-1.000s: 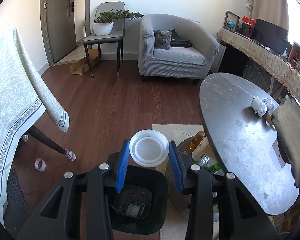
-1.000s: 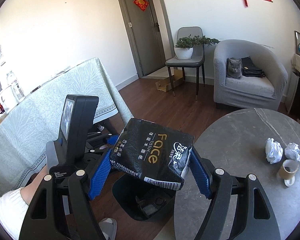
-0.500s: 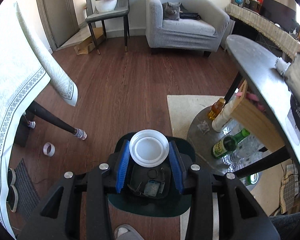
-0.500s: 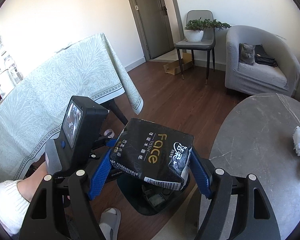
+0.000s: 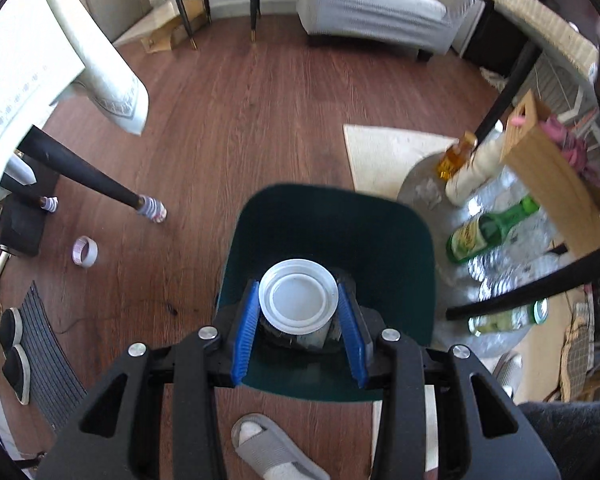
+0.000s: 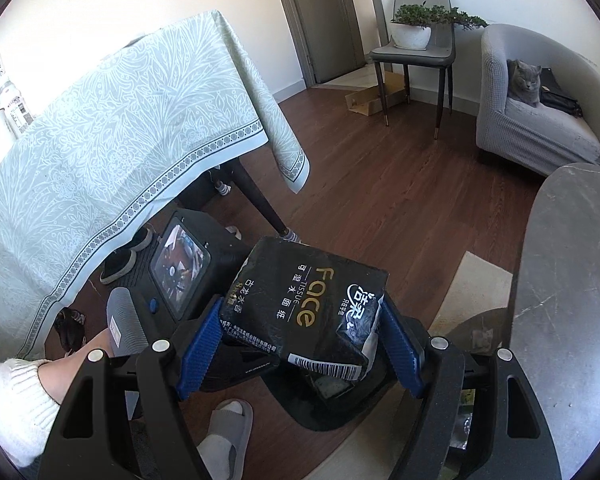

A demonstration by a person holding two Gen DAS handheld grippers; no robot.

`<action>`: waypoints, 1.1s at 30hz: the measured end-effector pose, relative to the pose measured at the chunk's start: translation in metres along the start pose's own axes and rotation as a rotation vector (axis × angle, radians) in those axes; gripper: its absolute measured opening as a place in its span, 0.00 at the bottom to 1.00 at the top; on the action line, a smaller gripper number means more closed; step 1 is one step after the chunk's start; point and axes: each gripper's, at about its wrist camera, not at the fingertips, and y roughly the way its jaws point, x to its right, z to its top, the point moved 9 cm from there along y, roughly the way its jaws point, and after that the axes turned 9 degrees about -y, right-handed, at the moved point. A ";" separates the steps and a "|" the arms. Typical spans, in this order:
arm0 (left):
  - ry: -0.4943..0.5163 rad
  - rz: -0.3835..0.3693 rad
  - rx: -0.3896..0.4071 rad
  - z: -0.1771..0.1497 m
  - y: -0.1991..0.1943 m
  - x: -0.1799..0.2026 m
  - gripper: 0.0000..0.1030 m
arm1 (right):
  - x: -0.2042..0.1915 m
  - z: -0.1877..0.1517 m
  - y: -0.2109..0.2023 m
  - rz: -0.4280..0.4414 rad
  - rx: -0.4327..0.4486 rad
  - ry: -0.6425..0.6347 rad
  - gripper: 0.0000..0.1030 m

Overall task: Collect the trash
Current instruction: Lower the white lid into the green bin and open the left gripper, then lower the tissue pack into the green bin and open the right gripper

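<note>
Dark green, the trash bin (image 5: 328,240) sits on the floor directly beneath both grippers. The left gripper (image 5: 299,332) clamps a white plastic cup (image 5: 299,302) above its mouth; the right gripper (image 6: 300,344) grips a black tissue pack (image 6: 308,300) just over it. Neither piece is dropped yet; release is what's left.

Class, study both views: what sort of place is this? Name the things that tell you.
Most likely a home living or dining room: a grey armchair with a cat on it, a table under a patterned tablecloth, and slippers on a wooden floor.
</note>
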 end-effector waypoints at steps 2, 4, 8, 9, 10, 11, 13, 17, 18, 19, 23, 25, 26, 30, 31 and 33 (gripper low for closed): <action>-0.006 0.004 -0.020 -0.006 0.007 -0.006 0.41 | 0.000 -0.002 0.007 -0.003 -0.016 -0.001 0.73; -0.019 0.000 -0.033 -0.012 0.013 -0.012 0.41 | 0.000 -0.004 0.016 -0.010 -0.037 -0.003 0.73; -0.034 -0.015 -0.055 -0.018 0.020 -0.020 0.43 | 0.000 -0.009 0.032 -0.024 -0.076 -0.004 0.73; -0.040 -0.022 -0.054 -0.018 0.021 -0.022 0.44 | -0.001 -0.009 0.035 -0.029 -0.084 -0.006 0.73; -0.045 -0.025 -0.054 -0.018 0.021 -0.024 0.45 | 0.000 -0.010 0.038 -0.036 -0.092 -0.006 0.73; -0.048 -0.027 -0.052 -0.018 0.020 -0.025 0.45 | 0.000 -0.010 0.041 -0.040 -0.100 -0.007 0.73; -0.056 -0.031 -0.042 -0.017 0.016 -0.029 0.46 | 0.000 -0.012 0.049 -0.050 -0.118 -0.010 0.73; -0.078 -0.041 -0.011 -0.013 0.005 -0.039 0.48 | 0.000 -0.016 0.063 -0.068 -0.147 -0.009 0.73; -0.081 -0.042 -0.006 -0.012 0.003 -0.041 0.48 | -0.001 -0.018 0.067 -0.069 -0.154 -0.009 0.73; -0.085 -0.046 0.002 -0.011 0.001 -0.043 0.48 | -0.001 -0.019 0.070 -0.069 -0.161 -0.007 0.73; -0.084 -0.058 0.045 -0.006 -0.015 -0.046 0.45 | 0.001 -0.024 0.088 -0.073 -0.191 0.006 0.73; -0.082 -0.058 0.065 -0.002 -0.023 -0.047 0.43 | 0.004 -0.028 0.096 -0.071 -0.208 0.020 0.73; -0.085 -0.060 0.075 0.000 -0.028 -0.047 0.43 | 0.004 -0.030 0.100 -0.068 -0.217 0.027 0.73; -0.095 -0.070 0.126 0.009 -0.050 -0.051 0.38 | 0.005 -0.038 0.114 -0.065 -0.243 0.049 0.73; -0.099 -0.073 0.137 0.011 -0.054 -0.052 0.36 | 0.006 -0.041 0.118 -0.064 -0.250 0.054 0.73; -0.106 -0.081 0.165 0.016 -0.067 -0.054 0.32 | 0.005 -0.045 0.124 -0.063 -0.264 0.055 0.73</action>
